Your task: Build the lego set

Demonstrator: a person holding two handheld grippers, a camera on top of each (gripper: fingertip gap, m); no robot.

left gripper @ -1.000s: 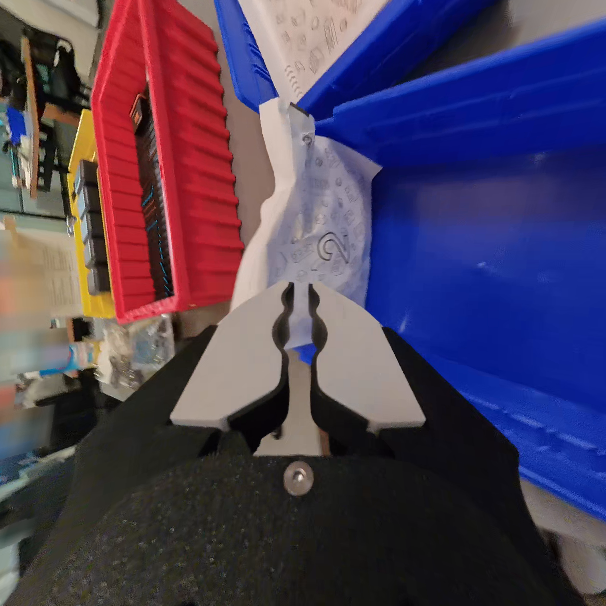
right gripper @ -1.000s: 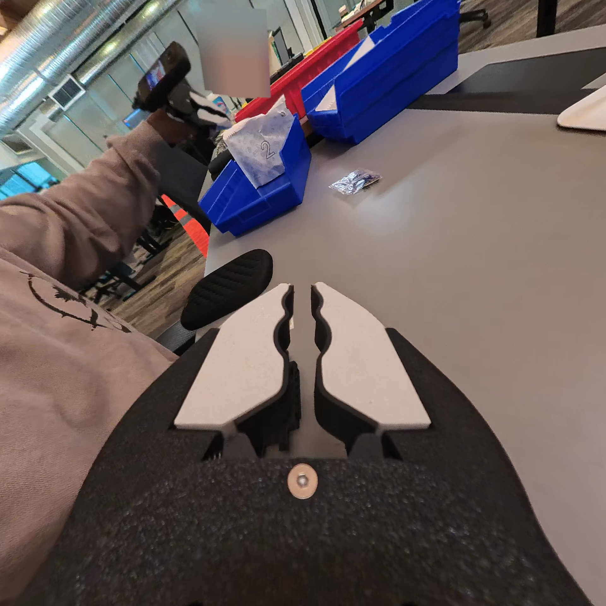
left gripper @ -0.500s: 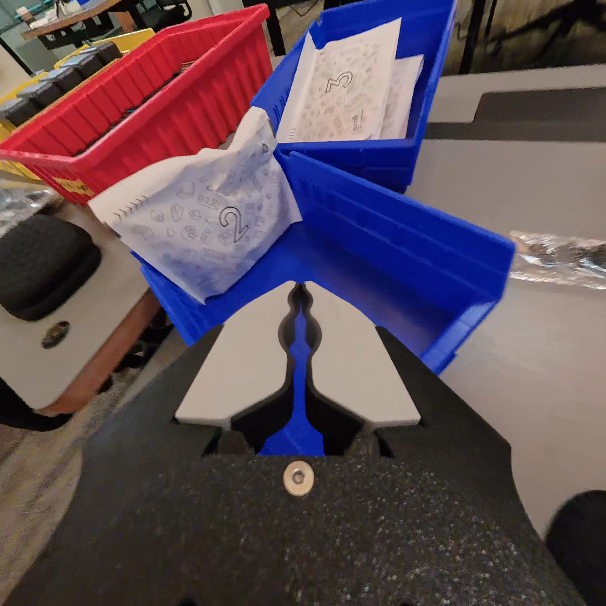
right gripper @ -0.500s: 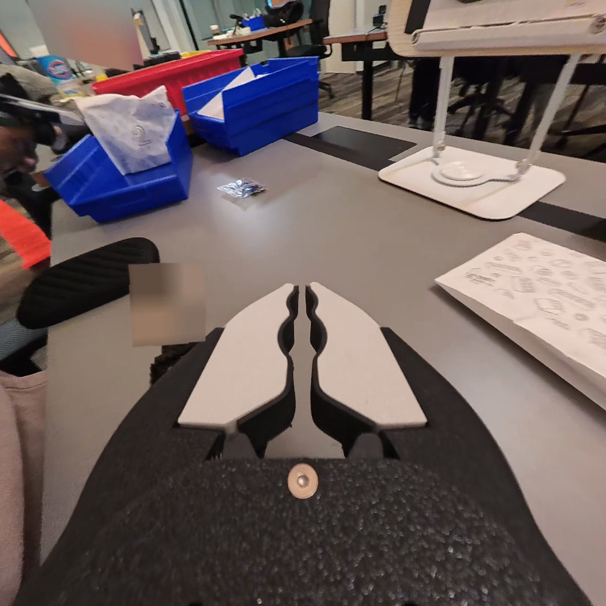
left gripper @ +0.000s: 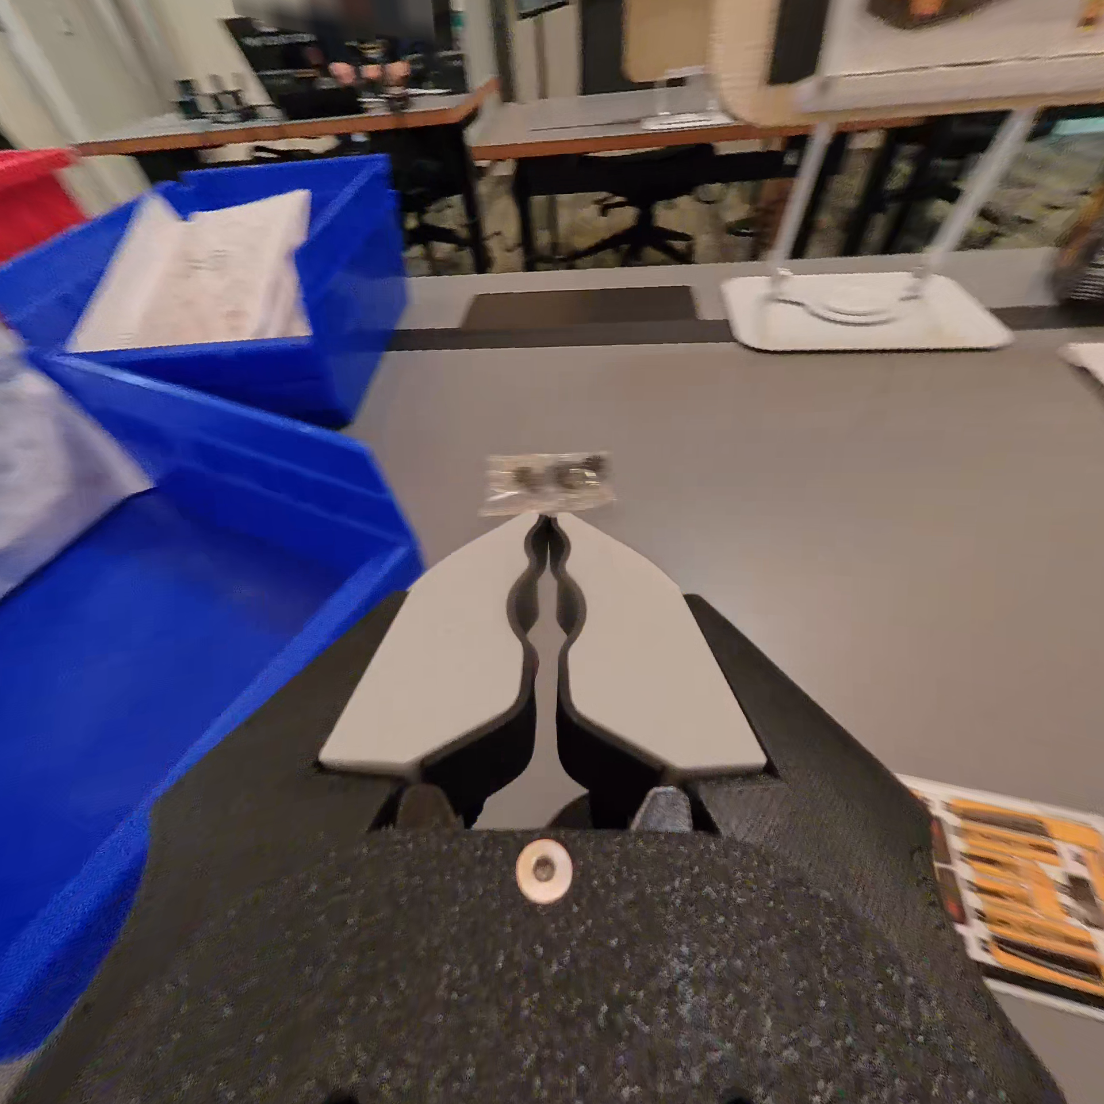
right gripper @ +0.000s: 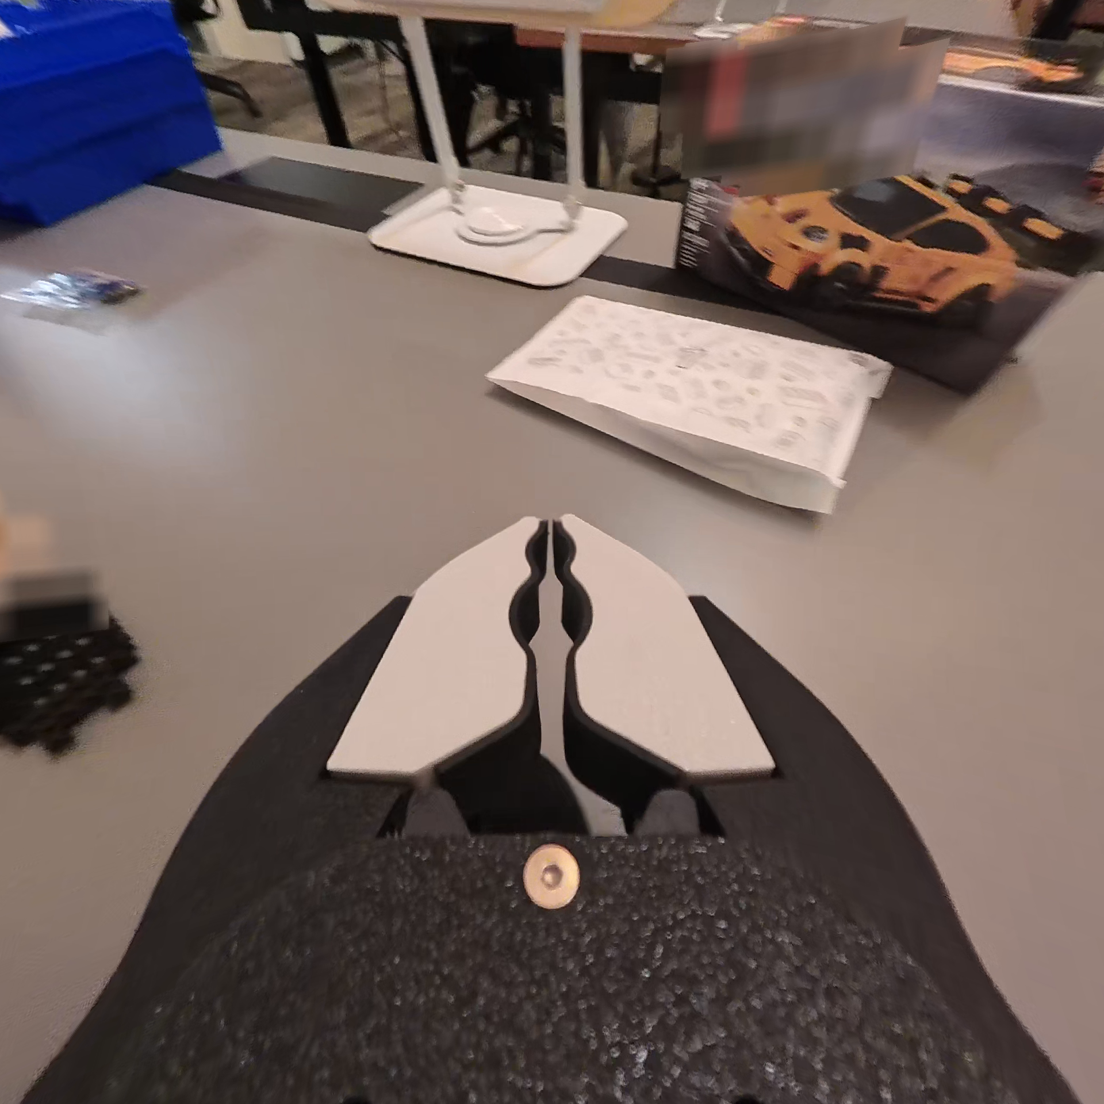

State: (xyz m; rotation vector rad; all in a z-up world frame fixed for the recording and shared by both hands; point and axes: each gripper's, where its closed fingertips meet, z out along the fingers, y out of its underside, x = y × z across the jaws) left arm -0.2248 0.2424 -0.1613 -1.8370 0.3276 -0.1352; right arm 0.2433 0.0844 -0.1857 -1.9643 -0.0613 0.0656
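Note:
My left gripper (left gripper: 548, 521) is shut with nothing between its pads, above the grey table (left gripper: 776, 508). A small clear bag of dark parts (left gripper: 546, 484) lies on the table just beyond its tips; the right wrist view shows this bag (right gripper: 71, 290) lying alone. A white paper bag (left gripper: 48, 472) leans in the near blue bin (left gripper: 209, 597) at my left. My right gripper (right gripper: 551, 523) is shut and empty over the table. Ahead to its right lies a flat white paper bag (right gripper: 705, 388), and behind that the set's box with a yellow car (right gripper: 866, 239).
A second blue bin (left gripper: 352, 239) with white bags stands behind the first, a red bin (left gripper: 30, 197) beyond. A white stand base (left gripper: 860, 310) sits at the back, also in the right wrist view (right gripper: 502, 233). An orange sticker sheet (left gripper: 1027, 896) lies at right. A black studded thing (right gripper: 60, 687) lies at left. There is about 50 cm between the tips of the two grippers. From my right tips it is roughly 25 cm to the black studded thing (right gripper: 60, 687); from my left, 35 cm.
My left gripper let go of the white paper bag in the near blue bin, shut on nothing and swung right. My right gripper shut on air and turned right.

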